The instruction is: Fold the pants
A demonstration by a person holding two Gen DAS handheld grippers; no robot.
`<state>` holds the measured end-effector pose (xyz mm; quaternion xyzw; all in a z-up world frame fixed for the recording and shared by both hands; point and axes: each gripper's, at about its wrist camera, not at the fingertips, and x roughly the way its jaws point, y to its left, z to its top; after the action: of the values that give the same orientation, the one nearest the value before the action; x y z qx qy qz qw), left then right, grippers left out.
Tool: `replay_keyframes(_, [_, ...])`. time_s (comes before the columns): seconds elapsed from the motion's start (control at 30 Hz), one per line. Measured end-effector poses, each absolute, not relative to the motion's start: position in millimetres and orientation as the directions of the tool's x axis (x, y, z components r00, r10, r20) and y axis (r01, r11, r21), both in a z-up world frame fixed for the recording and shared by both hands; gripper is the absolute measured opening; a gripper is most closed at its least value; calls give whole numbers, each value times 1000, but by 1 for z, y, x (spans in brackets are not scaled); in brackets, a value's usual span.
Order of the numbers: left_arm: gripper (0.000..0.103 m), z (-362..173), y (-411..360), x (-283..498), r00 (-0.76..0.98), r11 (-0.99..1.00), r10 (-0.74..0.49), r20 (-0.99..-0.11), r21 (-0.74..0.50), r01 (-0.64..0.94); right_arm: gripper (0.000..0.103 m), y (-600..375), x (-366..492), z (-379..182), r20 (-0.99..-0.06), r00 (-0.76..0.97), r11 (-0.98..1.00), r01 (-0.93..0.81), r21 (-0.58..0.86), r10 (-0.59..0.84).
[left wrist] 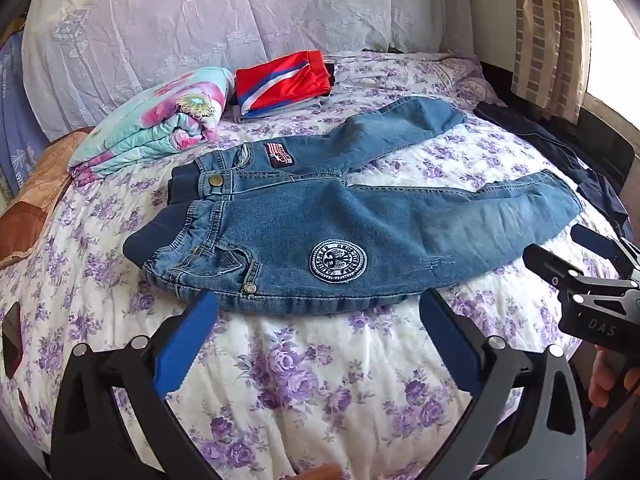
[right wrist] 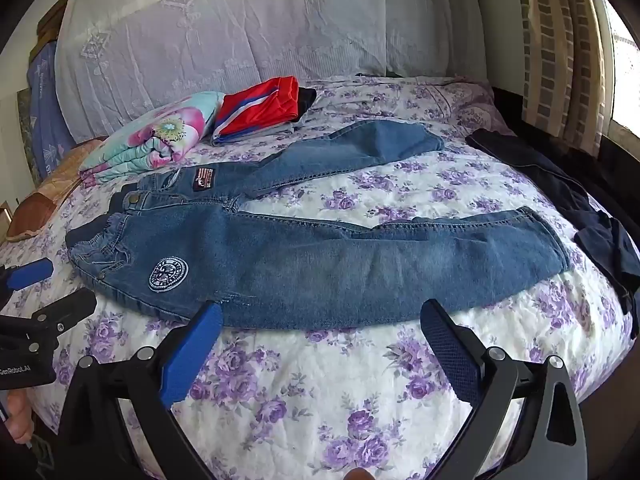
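Small blue jeans [left wrist: 360, 224] lie spread flat on the flowered bedspread [left wrist: 320, 380], waistband to the left, both legs splayed to the right. A round white patch [left wrist: 338, 260] marks the near thigh. They also show in the right wrist view [right wrist: 320, 264]. My left gripper [left wrist: 318, 312] is open and empty, just short of the near hem by the waist. My right gripper [right wrist: 322, 320] is open and empty, at the near edge of the near leg. The right gripper shows in the left view [left wrist: 576, 272]; the left one shows in the right view [right wrist: 44, 292].
A folded flowered quilt [left wrist: 160, 120] and a folded red garment [left wrist: 284, 80] lie behind the jeans. Dark clothes [right wrist: 580, 216] lie at the bed's right edge. A large pillow [left wrist: 224, 20] stands at the back, a curtain [left wrist: 552, 32] to the right.
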<state>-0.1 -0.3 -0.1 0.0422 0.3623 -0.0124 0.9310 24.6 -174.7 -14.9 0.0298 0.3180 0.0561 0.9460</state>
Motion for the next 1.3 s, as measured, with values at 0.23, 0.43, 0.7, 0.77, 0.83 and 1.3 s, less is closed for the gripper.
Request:
replay_keyframes(0.23, [98, -1, -1, 1, 730, 997, 14, -684, 65, 42, 100, -175, 26, -15, -608, 784, 991, -92, 93, 130])
replay_keyframes(0.43, [98, -8, -6, 4, 727, 997, 25, -686, 71, 33, 100, -173, 25, -15, -608, 783, 991, -93, 94, 131])
replay_keyframes(0.7, [98, -10, -1, 4, 720, 997, 12, -693, 59, 41, 100, -170, 23, -20, -612, 781, 992, -90, 94, 129])
replay_keyframes(0.77, [98, -10, -1, 4, 719, 997, 10, -695, 58, 42, 100, -171, 23, -20, -613, 779, 991, -90, 96, 130])
replay_keyframes(0.83, [98, -11, -1, 5, 717, 997, 10, -697, 59, 43, 100, -173, 23, -20, -615, 778, 992, -87, 95, 127])
replay_keyframes(1.3, [98, -13, -2, 7, 711, 997, 12, -703, 58, 41, 100, -177, 26, -24, -619, 775, 991, -90, 98, 131])
